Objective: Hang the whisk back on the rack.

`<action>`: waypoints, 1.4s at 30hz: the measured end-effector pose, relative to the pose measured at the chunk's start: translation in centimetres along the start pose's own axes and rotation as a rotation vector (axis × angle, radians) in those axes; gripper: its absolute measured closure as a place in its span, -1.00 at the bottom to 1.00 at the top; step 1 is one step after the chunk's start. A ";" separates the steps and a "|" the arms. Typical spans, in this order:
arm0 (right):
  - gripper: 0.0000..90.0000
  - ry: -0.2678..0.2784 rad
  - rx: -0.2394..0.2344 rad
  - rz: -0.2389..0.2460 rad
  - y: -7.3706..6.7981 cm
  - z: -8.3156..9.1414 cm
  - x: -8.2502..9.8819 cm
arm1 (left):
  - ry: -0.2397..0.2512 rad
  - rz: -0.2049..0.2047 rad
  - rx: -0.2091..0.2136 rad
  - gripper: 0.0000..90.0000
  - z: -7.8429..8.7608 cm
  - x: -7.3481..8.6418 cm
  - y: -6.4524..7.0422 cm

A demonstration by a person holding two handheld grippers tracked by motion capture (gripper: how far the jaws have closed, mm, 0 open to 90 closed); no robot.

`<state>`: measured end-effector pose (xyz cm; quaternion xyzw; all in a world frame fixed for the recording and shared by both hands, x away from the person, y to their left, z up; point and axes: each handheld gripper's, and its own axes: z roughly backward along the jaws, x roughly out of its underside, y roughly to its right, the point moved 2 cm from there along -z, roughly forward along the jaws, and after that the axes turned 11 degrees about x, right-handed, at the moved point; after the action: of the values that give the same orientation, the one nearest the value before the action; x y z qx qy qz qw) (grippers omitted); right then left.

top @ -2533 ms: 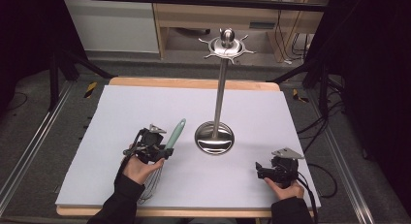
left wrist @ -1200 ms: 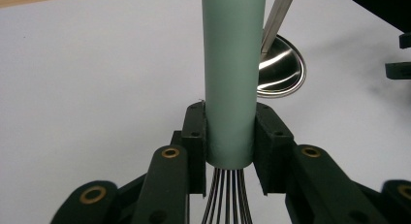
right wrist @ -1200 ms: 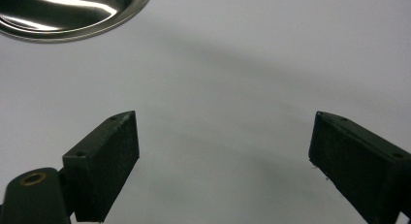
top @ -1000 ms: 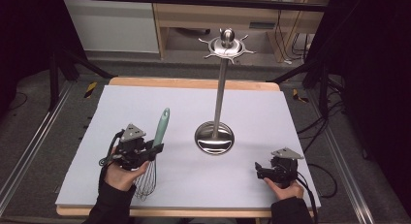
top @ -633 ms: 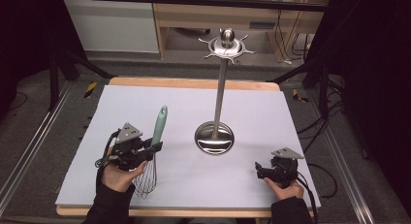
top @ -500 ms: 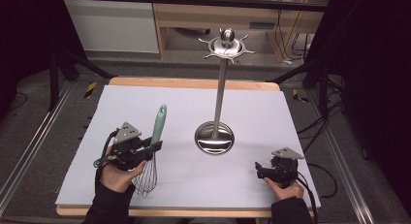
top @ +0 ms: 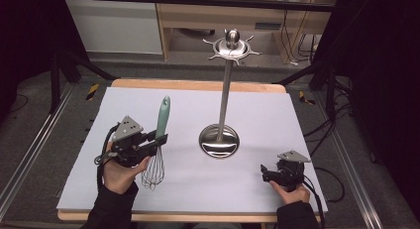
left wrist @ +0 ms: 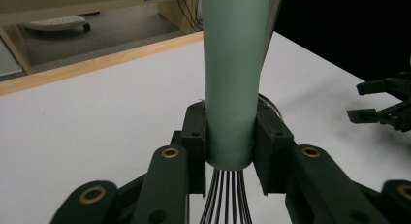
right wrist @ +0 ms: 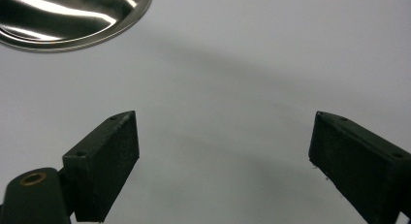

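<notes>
A whisk [top: 159, 135] with a pale green handle [left wrist: 232, 78] and a wire head is held off the table at the left, handle up and slightly tilted. My left gripper [top: 157, 139] [left wrist: 230, 151] is shut on the lower end of that handle, just above the wires. A steel utensil stand [top: 224, 90] with a round base [top: 219, 141] [right wrist: 72, 15] and a hooked crown at the top rises from the table's middle. My right gripper [top: 267, 172] [right wrist: 223, 161] rests low at the front right, open, with nothing between its jaws.
The white table top [top: 277, 115] has a wooden rim. Metal rails run along both sides of the table, and cables trail on the floor at the right. A cabinet and shelves stand behind.
My left gripper has lifted the whisk from lying slanted on the table to nearly upright, drifting a little left. The right gripper has stayed put.
</notes>
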<state>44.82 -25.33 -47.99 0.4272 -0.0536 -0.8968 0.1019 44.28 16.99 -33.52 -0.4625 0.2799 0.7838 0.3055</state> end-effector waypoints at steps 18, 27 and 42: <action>-0.75 0.012 0.010 -0.006 0.0 -0.1 -0.2 | 0.110 -0.025 0.077 0.53 -0.1 -3.6 0.1; -0.75 0.017 0.016 -0.003 0.1 -0.1 -0.3 | 0.144 -0.086 0.082 0.53 -0.3 -5.9 0.7; -0.75 0.016 0.017 -0.011 0.0 -0.2 -0.4 | 0.147 -0.100 0.100 0.53 -1.2 -7.9 1.9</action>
<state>45.22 -25.22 -47.81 0.4354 -0.0582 -0.8935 0.0934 46.58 13.10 -26.62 -0.5165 0.3169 0.7165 0.3456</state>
